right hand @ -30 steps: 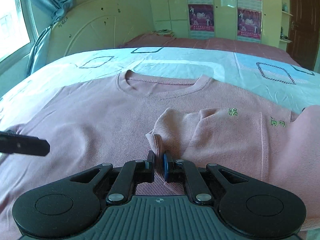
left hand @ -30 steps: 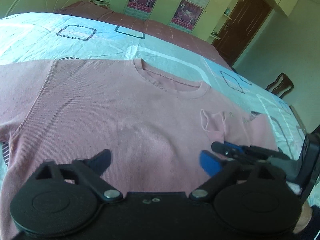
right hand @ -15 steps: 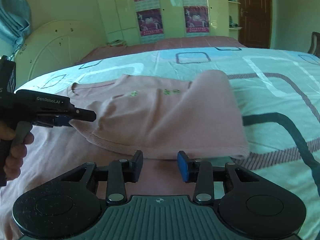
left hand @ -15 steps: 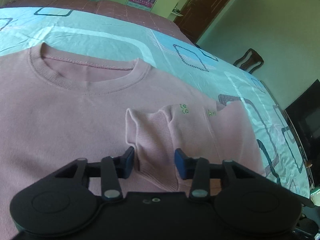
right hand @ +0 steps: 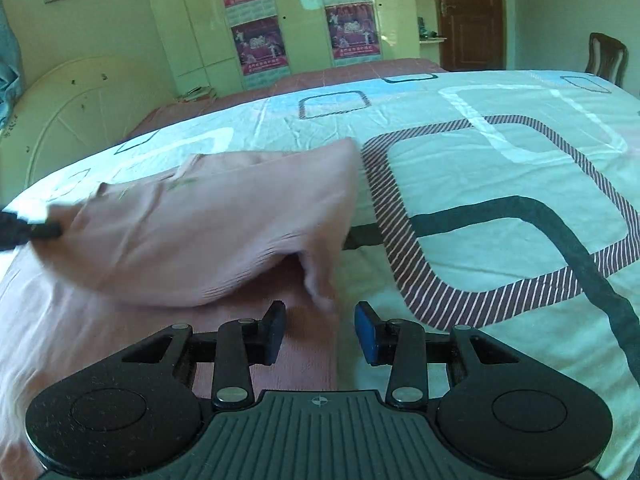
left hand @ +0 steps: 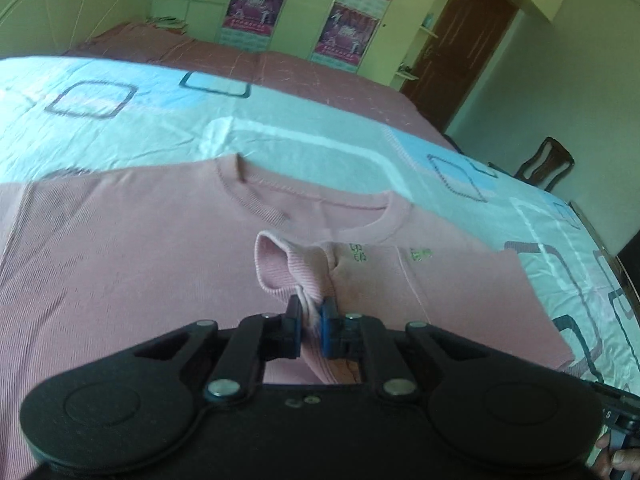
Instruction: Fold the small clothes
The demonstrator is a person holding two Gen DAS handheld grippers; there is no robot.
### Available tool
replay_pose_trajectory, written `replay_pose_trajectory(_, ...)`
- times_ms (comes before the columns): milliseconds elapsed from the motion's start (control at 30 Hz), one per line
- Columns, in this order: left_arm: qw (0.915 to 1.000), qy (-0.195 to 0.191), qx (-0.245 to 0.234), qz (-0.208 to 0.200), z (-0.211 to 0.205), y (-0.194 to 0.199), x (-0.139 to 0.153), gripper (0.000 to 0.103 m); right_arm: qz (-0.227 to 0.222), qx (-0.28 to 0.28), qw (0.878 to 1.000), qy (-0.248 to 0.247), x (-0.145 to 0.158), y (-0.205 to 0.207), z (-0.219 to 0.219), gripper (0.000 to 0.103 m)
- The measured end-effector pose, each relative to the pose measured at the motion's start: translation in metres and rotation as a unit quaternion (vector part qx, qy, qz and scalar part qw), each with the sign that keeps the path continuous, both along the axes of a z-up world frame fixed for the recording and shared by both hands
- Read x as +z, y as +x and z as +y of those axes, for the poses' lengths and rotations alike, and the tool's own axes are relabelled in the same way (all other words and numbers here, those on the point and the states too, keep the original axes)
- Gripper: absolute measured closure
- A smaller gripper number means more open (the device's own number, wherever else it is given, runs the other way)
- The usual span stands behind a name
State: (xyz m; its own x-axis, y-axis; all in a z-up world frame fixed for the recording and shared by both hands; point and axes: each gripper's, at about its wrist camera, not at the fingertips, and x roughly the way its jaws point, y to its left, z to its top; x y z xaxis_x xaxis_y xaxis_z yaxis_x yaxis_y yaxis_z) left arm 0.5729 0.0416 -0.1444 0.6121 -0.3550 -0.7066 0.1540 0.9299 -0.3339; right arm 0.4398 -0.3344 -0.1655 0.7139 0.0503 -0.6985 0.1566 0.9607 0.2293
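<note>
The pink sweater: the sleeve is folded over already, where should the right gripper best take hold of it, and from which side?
Probably at the outer folded edge of the pink sweater, just ahead of the open right gripper. That edge stands raised off the bedsheet, so one finger could slide under it, coming from the bedsheet side.

Pink sweater (left hand: 140, 264) lies flat on bed, sleeve folded across chest.

A matt, finely ribbed knit cloth is shown by the pink sweater (left hand: 160, 264), smooth printed cotton-like fabric by the bedsheet (right hand: 500, 184), and glossy lacquered panels by the wardrobe (right hand: 304, 20).
</note>
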Motion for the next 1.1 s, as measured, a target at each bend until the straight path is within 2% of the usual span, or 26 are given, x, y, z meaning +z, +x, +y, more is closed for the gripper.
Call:
replay_pose_trajectory(100,1.0,-0.001,0.002,0.008,0.005,-0.002,-0.007,0.095,-0.003,-0.002,1.0,0.009,0.001,0.005,-0.005,0.064)
replay_pose_trajectory(133,1.0,0.002,0.002,0.006,0.003,-0.003,-0.007,0.095,-0.005,-0.003,1.0,0.004,0.001,0.006,-0.005,0.074)
replay_pose_trajectory(167,1.0,0.0,0.004,0.0,0.005,-0.004,-0.006,0.095,-0.002,-0.011,1.0,0.001,0.001,0.007,-0.007,0.098)
replay_pose_trajectory(233,0.9994,-0.013,0.02,-0.027,0.01,-0.008,0.0,0.096,-0.003,-0.036,0.999,0.002,0.002,0.006,-0.013,0.098)
replay_pose_trajectory(300,0.9984,-0.015,0.038,-0.04,0.016,-0.009,0.003,0.096,0.002,-0.022,1.0,-0.003,0.001,0.007,-0.011,0.098)
replay_pose_trajectory(400,0.9992,0.005,0.033,-0.022,0.019,-0.006,-0.006,0.096,0.02,0.011,1.0,-0.002,-0.002,0.007,-0.009,0.098)
replay_pose_trajectory(500,1.0,0.009,0.003,-0.002,0.021,-0.005,-0.016,0.092,-0.005,0.01,1.0,0.008,0.011,-0.004,-0.022,0.097)
replay_pose_trajectory(533,1.0,0.004,0.0,-0.004,0.023,-0.005,-0.016,0.087,-0.02,0.005,1.0,0.007,0.017,-0.007,-0.027,0.097)
replay_pose_trajectory(567,1.0,-0.001,0.004,-0.007,0.026,-0.006,-0.015,0.075,-0.031,0.002,0.999,0.009,0.022,-0.007,-0.032,0.095)
replay_pose_trajectory(600,0.9999,-0.006,0.009,-0.013,0.029,-0.006,-0.014,0.068,-0.038,-0.001,0.999,0.014,0.026,-0.002,-0.038,0.094)
replay_pose_trajectory(700,0.9995,-0.006,0.023,-0.02,0.032,0.001,-0.014,0.064,-0.047,-0.011,0.998,0.046,0.028,0.028,-0.054,0.076)
replay_pose_trajectory(733,0.9996,-0.007,0.023,-0.016,0.032,0.006,-0.015,0.064,-0.052,-0.016,0.996,0.074,0.027,0.044,-0.062,0.065)
replay_pose_trajectory(767,0.9996,-0.008,0.023,-0.016,0.031,0.012,-0.015,0.064,-0.055,-0.021,0.993,0.098,0.022,0.058,-0.07,0.06)
replay_pose_trajectory(867,0.9998,-0.01,0.017,-0.004,0.026,0.029,-0.017,0.067,-0.046,-0.03,0.988,0.144,0.004,0.099,-0.085,0.06)
replay_pose_trajectory(900,0.9998,-0.013,0.013,-0.001,0.024,0.033,-0.018,0.072,-0.04,-0.034,0.984,0.169,-0.003,0.109,-0.091,0.06)
replay_pose_trajectory(933,0.9999,-0.012,0.008,0.001,0.023,0.037,-0.019,0.077,-0.033,-0.038,0.979,0.196,-0.012,0.118,-0.097,0.06)
replay_pose_trajectory(967,1.0,-0.008,-0.001,0.002,0.021,0.039,-0.02,0.097,-0.025,-0.042,0.974,0.22,-0.02,0.126,-0.102,0.06)
replay_pose_trajectory(1000,1.0,-0.005,-0.006,0.0,0.019,0.039,-0.021,0.097,-0.019,-0.044,0.97,0.236,-0.027,0.131,-0.104,0.06)
replay_pose_trajectory(1033,0.9999,0.004,-0.006,-0.012,0.018,0.036,-0.019,0.097,-0.019,-0.042,0.969,0.245,-0.03,0.133,-0.105,0.066)
replay_pose_trajectory(1067,0.9995,0.005,-0.003,-0.03,0.017,0.03,-0.017,0.098,-0.026,-0.027,0.969,0.244,-0.028,0.135,-0.104,0.102)
replay_pose_trajectory(1100,0.9988,-0.001,0.002,-0.048,0.02,0.023,-0.014,0.098,-0.036,-0.013,0.975,0.22,-0.022,0.135,-0.098,0.101)
